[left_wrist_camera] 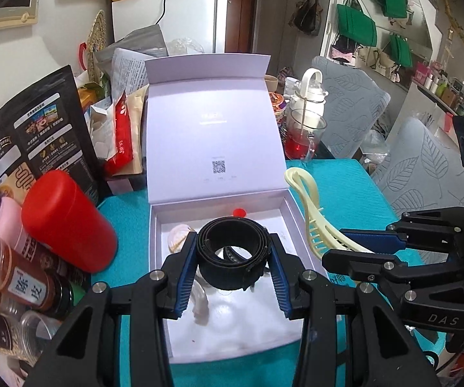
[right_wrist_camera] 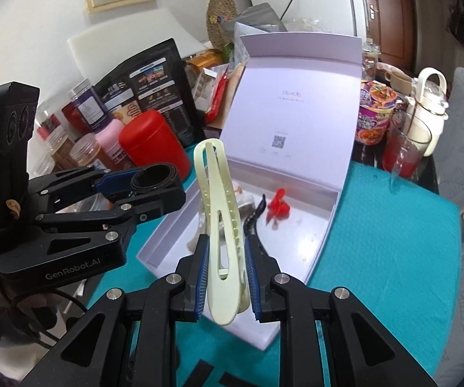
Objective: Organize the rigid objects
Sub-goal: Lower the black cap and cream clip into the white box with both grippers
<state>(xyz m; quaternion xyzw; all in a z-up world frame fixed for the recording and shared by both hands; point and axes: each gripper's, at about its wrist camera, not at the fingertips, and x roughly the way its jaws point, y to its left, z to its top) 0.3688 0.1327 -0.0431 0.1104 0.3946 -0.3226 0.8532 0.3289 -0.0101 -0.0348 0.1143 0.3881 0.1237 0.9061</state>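
A white box (left_wrist_camera: 161, 245) (right_wrist_camera: 315, 248) lies open on the teal tablecloth, its lid standing up behind. My left gripper (left_wrist_camera: 233, 245) (right_wrist_camera: 141, 183) is shut on a black coiled strap (left_wrist_camera: 232, 254) (right_wrist_camera: 153, 177) and holds it above the box's front half. My right gripper (right_wrist_camera: 225, 251) (left_wrist_camera: 360, 248) is shut on a cream hair clip (right_wrist_camera: 220, 225) (left_wrist_camera: 309, 206), which sticks up over the box's right wall. Inside the box lie a small red piece (right_wrist_camera: 277, 208) (left_wrist_camera: 240, 212), a black hair clip (right_wrist_camera: 257, 213) and pale items (left_wrist_camera: 178, 235).
Left of the box stand a red canister (left_wrist_camera: 67, 219) (right_wrist_camera: 154, 145), spice jars (left_wrist_camera: 28, 277) and a black pouch (left_wrist_camera: 35, 129). A glass with red drink (right_wrist_camera: 404, 151), a white kettle (right_wrist_camera: 427, 103) and a noodle cup (right_wrist_camera: 373, 113) crowd the right back. Grey chairs (left_wrist_camera: 425, 174) stand beyond the table edge.
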